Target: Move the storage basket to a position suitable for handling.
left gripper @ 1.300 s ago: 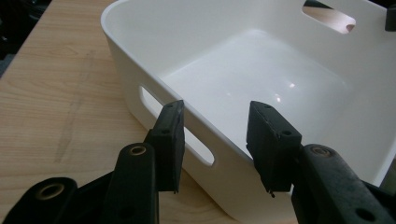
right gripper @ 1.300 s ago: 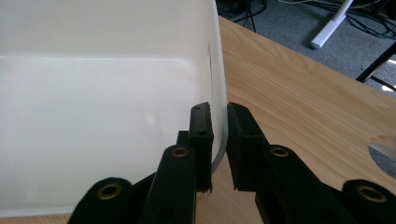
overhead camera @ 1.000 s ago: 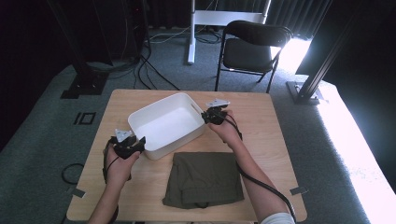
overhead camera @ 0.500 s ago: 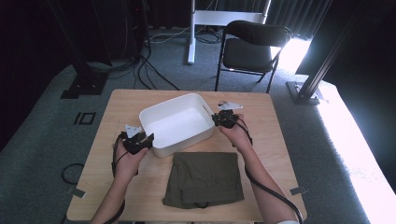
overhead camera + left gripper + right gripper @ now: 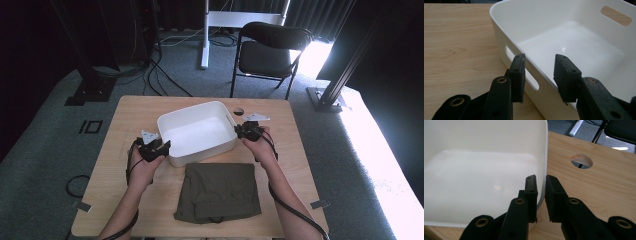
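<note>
Bin (image 5: 197, 131), white, stiff and probably light plastic, sits mid-tabletop (image 5: 120, 110) just at 12 o'clock of the folded cloth (image 5: 218, 191), gripped at both ends. The right gripper (image 5: 541, 183) has its jaws narrow, pinching the rim at the bin's 3 o'clock end, while the left gripper (image 5: 539, 65) straddles the wall at 9 o'clock above a handle slot (image 5: 521, 66), jaws moderately apart, whether they press I cannot tell. Smooth walls look slippery, so the rim by the handle slots is the surest hold.
</note>
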`<action>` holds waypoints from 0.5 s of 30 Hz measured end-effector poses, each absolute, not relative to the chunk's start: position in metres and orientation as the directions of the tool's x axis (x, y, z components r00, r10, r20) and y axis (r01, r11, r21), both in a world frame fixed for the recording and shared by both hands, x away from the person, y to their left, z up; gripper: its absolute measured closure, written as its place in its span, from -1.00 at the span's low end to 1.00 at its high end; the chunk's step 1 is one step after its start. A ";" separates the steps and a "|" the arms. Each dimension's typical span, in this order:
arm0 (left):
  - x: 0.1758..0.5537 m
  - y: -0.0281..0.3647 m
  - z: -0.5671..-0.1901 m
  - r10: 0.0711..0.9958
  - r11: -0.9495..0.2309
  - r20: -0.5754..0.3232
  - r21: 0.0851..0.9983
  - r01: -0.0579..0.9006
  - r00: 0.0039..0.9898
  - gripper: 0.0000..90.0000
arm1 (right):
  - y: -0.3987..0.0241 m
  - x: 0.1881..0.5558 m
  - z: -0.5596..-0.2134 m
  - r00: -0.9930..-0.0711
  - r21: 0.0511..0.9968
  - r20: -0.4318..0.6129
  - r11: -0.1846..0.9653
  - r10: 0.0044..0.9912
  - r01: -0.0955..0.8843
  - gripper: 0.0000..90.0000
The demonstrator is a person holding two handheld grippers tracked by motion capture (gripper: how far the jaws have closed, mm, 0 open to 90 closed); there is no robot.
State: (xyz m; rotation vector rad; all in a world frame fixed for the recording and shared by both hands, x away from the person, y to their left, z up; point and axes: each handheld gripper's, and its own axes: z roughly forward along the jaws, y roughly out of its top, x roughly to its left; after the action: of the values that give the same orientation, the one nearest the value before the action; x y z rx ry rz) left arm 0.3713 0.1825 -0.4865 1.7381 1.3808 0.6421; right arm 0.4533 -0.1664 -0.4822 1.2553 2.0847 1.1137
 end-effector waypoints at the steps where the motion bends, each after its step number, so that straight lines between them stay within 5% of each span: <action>1: 0.373 0.180 -0.487 0.957 -0.080 -0.089 0.834 0.546 0.278 0.41 | -0.168 0.453 -0.482 -0.475 0.825 0.018 0.255 0.880 0.504 0.79; 15: 0.389 0.158 -0.487 0.940 -0.111 -0.087 0.835 0.538 0.329 0.43 | -0.197 0.444 -0.482 -0.432 0.827 0.048 0.207 0.901 0.523 0.80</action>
State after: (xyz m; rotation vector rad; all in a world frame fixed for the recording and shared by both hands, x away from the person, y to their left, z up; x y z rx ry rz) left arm 0.3888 0.1578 -0.4873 1.7719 1.3220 0.6159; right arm 0.4439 -0.1971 -0.4821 1.3196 2.0384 1.1201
